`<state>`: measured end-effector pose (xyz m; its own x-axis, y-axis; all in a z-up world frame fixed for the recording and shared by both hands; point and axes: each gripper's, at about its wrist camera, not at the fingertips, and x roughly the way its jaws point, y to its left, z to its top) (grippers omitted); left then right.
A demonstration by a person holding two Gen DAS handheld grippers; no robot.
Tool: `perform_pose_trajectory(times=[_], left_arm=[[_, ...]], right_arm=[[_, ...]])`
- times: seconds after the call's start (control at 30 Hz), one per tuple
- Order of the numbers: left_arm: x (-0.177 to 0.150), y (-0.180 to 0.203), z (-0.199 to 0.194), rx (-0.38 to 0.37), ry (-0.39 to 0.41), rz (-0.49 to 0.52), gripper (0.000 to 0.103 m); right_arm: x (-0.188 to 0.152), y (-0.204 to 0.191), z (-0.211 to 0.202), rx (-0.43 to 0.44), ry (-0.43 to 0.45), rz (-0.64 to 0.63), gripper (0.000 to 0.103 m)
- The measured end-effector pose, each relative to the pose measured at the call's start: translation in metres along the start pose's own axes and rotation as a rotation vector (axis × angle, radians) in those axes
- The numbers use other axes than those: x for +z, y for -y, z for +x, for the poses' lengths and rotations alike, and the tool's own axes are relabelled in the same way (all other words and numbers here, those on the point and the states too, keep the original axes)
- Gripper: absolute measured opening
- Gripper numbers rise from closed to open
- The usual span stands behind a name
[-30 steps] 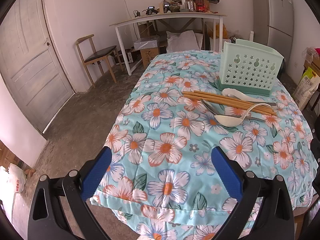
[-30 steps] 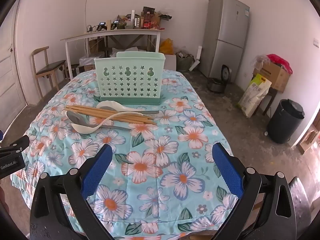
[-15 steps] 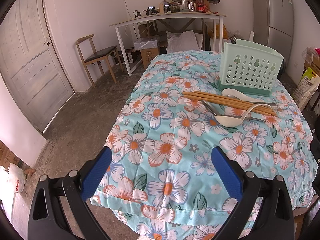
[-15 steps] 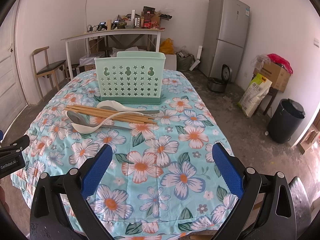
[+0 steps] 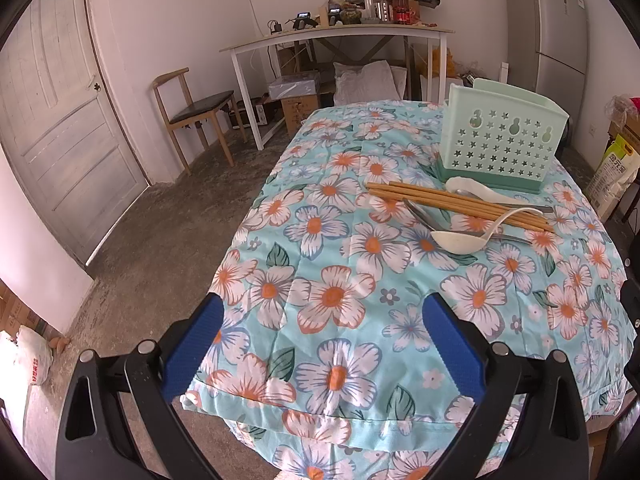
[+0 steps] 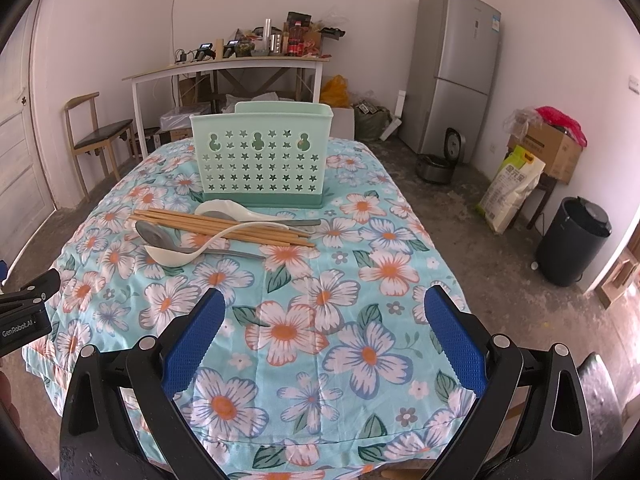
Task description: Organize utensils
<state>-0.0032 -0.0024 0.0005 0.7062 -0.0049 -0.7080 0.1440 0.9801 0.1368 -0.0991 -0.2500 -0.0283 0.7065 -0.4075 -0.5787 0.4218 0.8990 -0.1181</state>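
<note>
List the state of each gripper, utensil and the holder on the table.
left gripper: open, empty, above the near table edge.
right gripper: open, empty.
green holder: upright; no utensils showing above its rim.
chopsticks: lying in a bundle in front of the holder.
white spoons: two, lying among the chopsticks.
metal spoons: lying flat, partly under the chopsticks.
tablecloth: spread over the table.

The mint-green perforated plastic utensil caddy (image 6: 262, 160) stands upright toward the far end of the floral-quilted table (image 6: 360, 320). Just before it, the wooden chopsticks (image 6: 224, 226) lie crosswise, with two white ceramic soup spoons (image 6: 184, 254) and the metal spoons (image 6: 154, 234) tangled among them. Behind the table stands the white-legged cluttered workbench (image 6: 228, 66), with the grey refrigerator (image 6: 456, 72) to its right.
</note>
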Motion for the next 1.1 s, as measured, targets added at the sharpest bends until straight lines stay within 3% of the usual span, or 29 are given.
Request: perform_pose_trajectory(times=[1.1], left_arm=[[0.0022, -0.0055, 0.0029, 0.004, 0.002, 0.001, 0.097]], right_arm=[[0.0004, 0.0016, 0.0057, 0.012, -0.008, -0.002, 0.095]])
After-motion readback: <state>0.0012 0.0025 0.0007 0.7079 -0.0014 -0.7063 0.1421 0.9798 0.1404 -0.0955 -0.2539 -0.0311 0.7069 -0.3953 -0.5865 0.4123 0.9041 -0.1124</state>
